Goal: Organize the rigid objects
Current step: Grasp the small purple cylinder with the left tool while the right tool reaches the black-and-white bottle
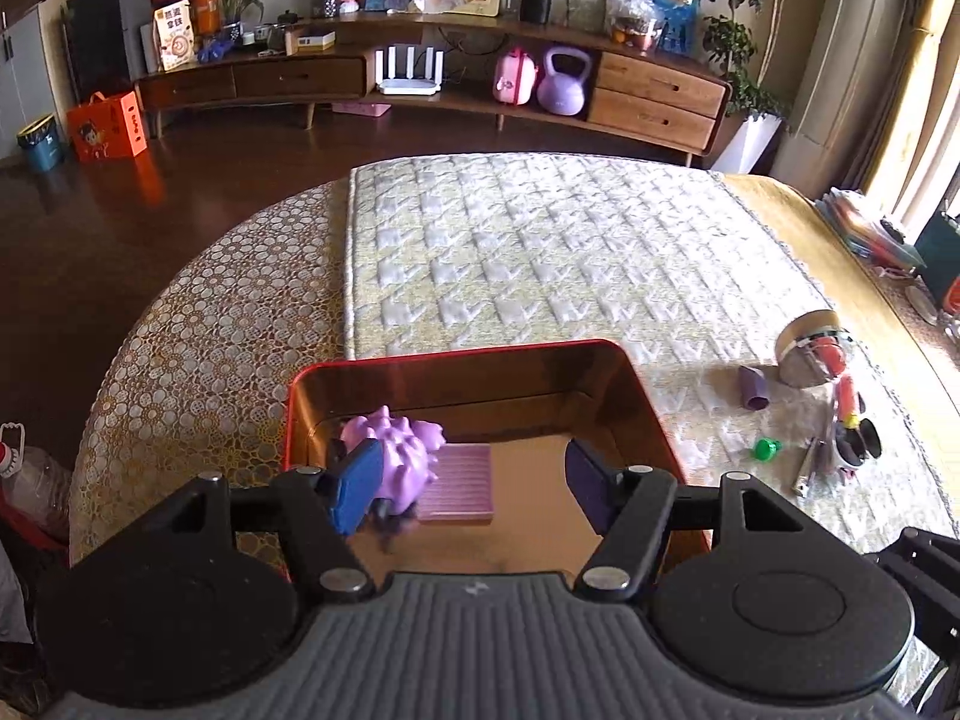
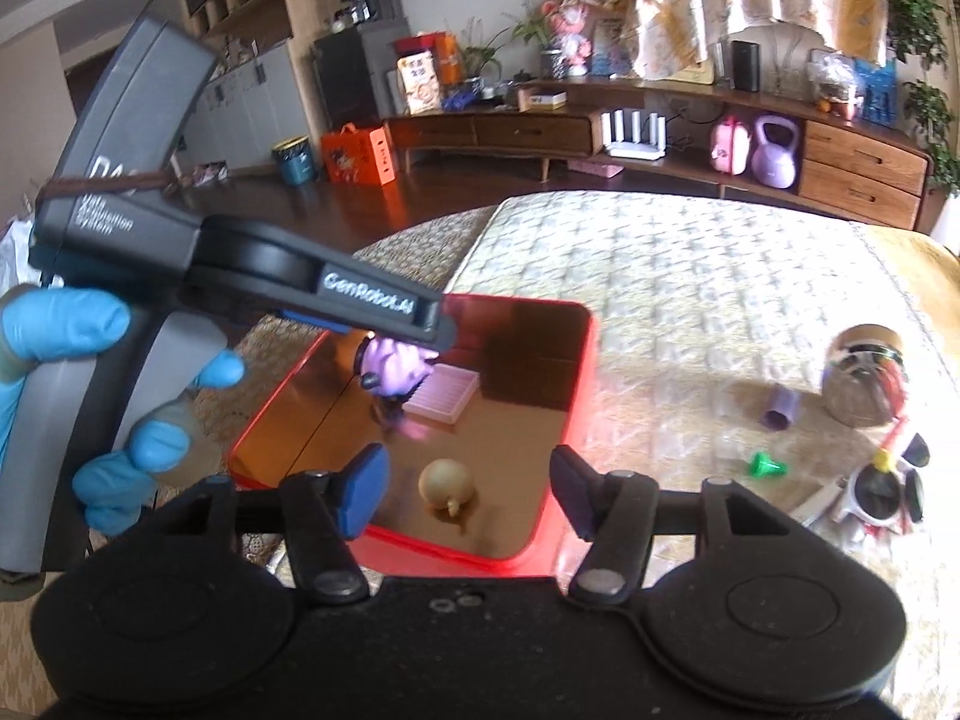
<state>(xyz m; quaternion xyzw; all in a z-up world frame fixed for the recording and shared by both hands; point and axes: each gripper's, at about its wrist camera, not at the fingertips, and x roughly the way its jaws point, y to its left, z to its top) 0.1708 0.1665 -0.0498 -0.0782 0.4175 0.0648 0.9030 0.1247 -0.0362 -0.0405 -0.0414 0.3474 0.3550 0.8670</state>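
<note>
In the lower centre of both wrist views sits a red tin box (image 1: 651, 414) with a shiny golden inside, resting on a bed's quilted cover (image 1: 540, 252). The left gripper (image 1: 474, 483) hangs over the box with its fingers spread wide; a purple spiky toy (image 1: 399, 459) lies just beside, perhaps against, the blue left finger, but nothing is clamped between the two. Next to that toy, toward the middle of the box floor, lies a flat pink ribbed block (image 1: 459, 483). In the right wrist view the left gripper comes in from the upper left, held by a blue-gloved hand (image 2: 90, 372), its tip over the purple spiky toy (image 2: 393, 366) and the pink ribbed block (image 2: 441, 393). The right gripper (image 2: 462, 489) is at the near rim of the box (image 2: 576, 372), its fingers also wide apart and holding nothing; a small round tan object (image 2: 445, 480) with a stub lies on the box floor between them. At the right of both frames, well apart from the box, loose things lie on the cover: a purple tube (image 1: 753, 387), a green piece (image 1: 765, 449), a round tin (image 1: 807, 354) and a heap of small items (image 1: 846, 438).
</note>
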